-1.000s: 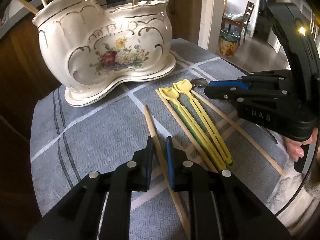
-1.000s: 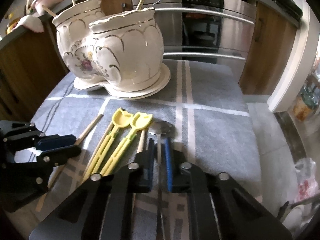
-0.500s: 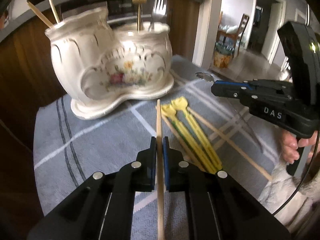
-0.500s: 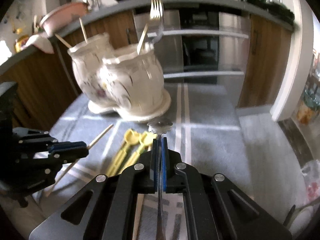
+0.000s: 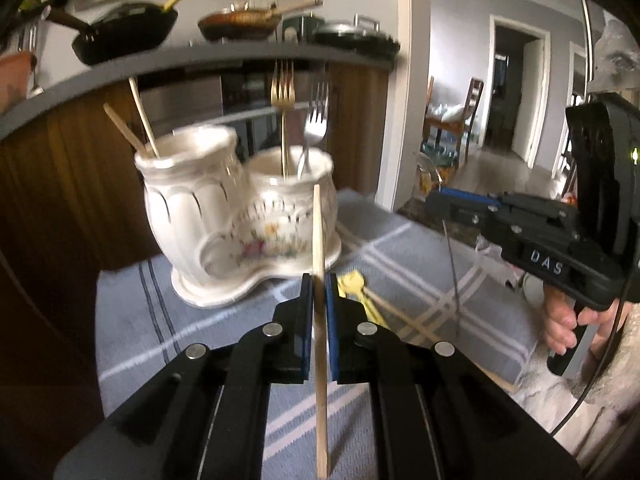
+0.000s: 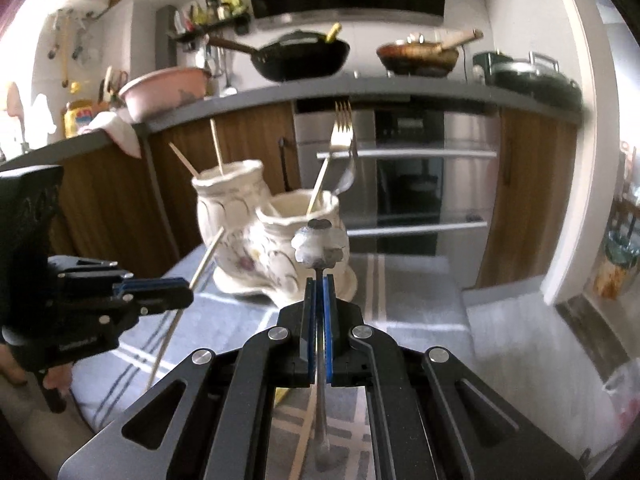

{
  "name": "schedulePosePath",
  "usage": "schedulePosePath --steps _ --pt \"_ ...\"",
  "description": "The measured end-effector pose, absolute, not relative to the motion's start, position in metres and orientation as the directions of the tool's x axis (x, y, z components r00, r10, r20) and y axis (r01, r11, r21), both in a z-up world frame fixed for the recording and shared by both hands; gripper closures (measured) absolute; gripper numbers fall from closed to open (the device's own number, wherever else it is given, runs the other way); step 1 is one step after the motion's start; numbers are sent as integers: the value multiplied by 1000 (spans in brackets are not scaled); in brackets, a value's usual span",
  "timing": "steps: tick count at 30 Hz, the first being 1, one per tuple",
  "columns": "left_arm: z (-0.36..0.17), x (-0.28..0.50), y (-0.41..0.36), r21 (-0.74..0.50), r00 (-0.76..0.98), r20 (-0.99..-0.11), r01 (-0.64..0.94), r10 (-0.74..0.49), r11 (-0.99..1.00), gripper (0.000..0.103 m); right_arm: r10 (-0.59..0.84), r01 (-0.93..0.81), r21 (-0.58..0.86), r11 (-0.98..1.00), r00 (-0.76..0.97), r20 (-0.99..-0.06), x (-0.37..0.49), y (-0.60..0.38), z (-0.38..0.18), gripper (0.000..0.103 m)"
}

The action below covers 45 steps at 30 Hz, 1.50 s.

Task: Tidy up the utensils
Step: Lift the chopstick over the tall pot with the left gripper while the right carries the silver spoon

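Both sticks of cutlery have come up off the cloth since a second ago. My left gripper [image 5: 319, 294] pinches a wooden chopstick [image 5: 319, 240] before the ceramic holder [image 5: 240, 216]; my right gripper [image 6: 319, 300] clamps a metal spoon [image 6: 318, 246] nearer its fork pot, ready for dropping in.

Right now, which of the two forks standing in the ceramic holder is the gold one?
The gold fork is the left one in the left wrist view, upright in the white floral ceramic holder's shorter pot; the silver fork leans beside it.
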<state>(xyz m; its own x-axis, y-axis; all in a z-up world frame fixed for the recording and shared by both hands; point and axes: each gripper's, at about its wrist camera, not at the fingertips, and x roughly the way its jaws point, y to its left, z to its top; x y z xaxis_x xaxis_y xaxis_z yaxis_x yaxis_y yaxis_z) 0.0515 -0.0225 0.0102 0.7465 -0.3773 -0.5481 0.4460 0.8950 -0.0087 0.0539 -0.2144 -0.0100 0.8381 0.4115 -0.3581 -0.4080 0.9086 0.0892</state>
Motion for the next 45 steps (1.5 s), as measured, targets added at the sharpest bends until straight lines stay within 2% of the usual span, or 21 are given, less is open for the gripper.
schedulePosePath --steps 10,24,35,45 --pt "34 41 -11 -16 814 -434 422 -386 907 97 408 -398 90 913 888 -211 32 -215 21 99" --pt "48 38 -8 -42 813 -409 437 -414 899 97 418 -406 102 908 887 -196 30 -207 35 99" --pt "114 50 23 -96 866 -290 398 -408 912 97 430 -416 127 901 895 -119 63 -201 83 99" --pt "157 84 25 -45 907 -224 356 -357 933 97 401 -389 142 910 914 -65 106 -180 113 99"
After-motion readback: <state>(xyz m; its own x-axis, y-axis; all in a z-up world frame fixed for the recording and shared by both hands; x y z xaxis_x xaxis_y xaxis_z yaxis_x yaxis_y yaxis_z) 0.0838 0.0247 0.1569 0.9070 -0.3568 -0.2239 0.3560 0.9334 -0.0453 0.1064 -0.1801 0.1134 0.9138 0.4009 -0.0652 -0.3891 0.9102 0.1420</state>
